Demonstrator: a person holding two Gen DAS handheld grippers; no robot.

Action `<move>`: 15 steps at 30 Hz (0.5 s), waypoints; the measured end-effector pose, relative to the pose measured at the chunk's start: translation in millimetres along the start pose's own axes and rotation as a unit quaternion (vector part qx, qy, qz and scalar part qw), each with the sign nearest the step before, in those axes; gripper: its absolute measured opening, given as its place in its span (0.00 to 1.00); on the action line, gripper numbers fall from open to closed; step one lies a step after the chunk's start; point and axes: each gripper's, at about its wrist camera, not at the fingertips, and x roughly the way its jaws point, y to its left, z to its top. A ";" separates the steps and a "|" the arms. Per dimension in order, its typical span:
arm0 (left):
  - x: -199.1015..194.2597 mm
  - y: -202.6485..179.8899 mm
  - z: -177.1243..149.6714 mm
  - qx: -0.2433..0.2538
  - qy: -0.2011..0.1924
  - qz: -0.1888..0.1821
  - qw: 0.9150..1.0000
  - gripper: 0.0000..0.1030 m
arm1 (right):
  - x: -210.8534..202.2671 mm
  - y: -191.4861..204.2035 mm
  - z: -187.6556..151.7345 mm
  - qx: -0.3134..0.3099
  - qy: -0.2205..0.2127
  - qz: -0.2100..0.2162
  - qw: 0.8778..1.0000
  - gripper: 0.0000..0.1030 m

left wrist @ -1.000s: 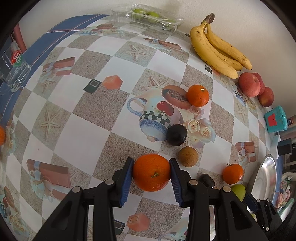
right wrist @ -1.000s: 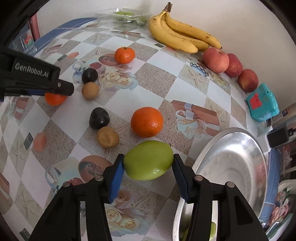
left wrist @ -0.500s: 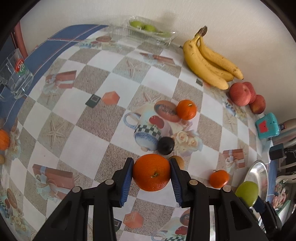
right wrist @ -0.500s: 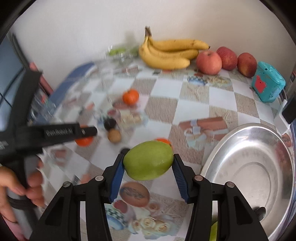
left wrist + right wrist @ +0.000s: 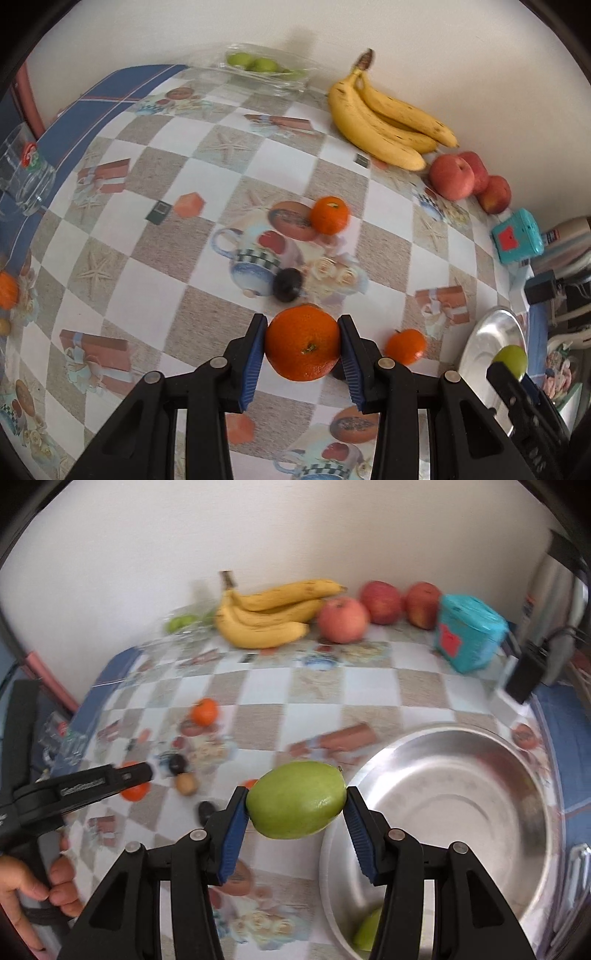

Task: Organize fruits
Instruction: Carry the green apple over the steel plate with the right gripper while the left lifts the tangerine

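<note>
**Two fruits held above the table**

The left gripper [image 5: 302,349] had its blue-padded fingers [image 5: 253,356] clamped on a large orange [image 5: 303,347], lifted clear of the patterned table [image 5: 110,258]. From that orange, a dark plum [image 5: 289,284] lay at 12 o'clock, a second orange [image 5: 329,215] farther along the same line, and a small mandarin [image 5: 405,346] at 3 o'clock. Bananas [image 5: 384,122] and red apples [image 5: 467,179] lined the wall at 1 o'clock, green fruit in a clear tray [image 5: 264,70] at 11 o'clock. The right gripper [image 5: 296,814] squeezed a green mango [image 5: 296,799] between its fingers [image 5: 232,836], held above the table just beside the near rim of a steel bowl [image 5: 461,797] at its 3 o'clock. Another green fruit [image 5: 367,932] lay inside that bowl, at 5 o'clock, partly hidden. A teal box [image 5: 469,631] stood near the apples
</note>
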 end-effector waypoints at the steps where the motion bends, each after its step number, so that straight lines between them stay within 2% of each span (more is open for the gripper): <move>1: -0.2 -4.2 -1.1 0.004 0.001 -0.001 1.000 0.40 | 0.0 -6.6 0.5 0.010 0.002 -0.007 1.000 0.52; 5: -0.6 -32.9 -9.1 0.034 0.006 -0.017 0.999 0.40 | -5.0 -39.6 1.2 0.056 0.003 -0.021 0.998 0.52; 8: -2.6 -54.8 -16.0 0.058 0.009 -0.027 0.998 0.40 | -11.4 -56.9 1.4 0.069 0.001 -0.050 0.996 0.52; 11: -3.2 -82.3 -26.3 0.093 0.009 -0.032 0.995 0.40 | -19.1 -76.7 -1.2 0.097 0.000 -0.066 0.993 0.52; 15: -2.7 -119.3 -43.0 0.139 0.013 -0.058 0.989 0.40 | -25.5 -90.3 -6.0 0.110 -0.001 -0.091 0.990 0.52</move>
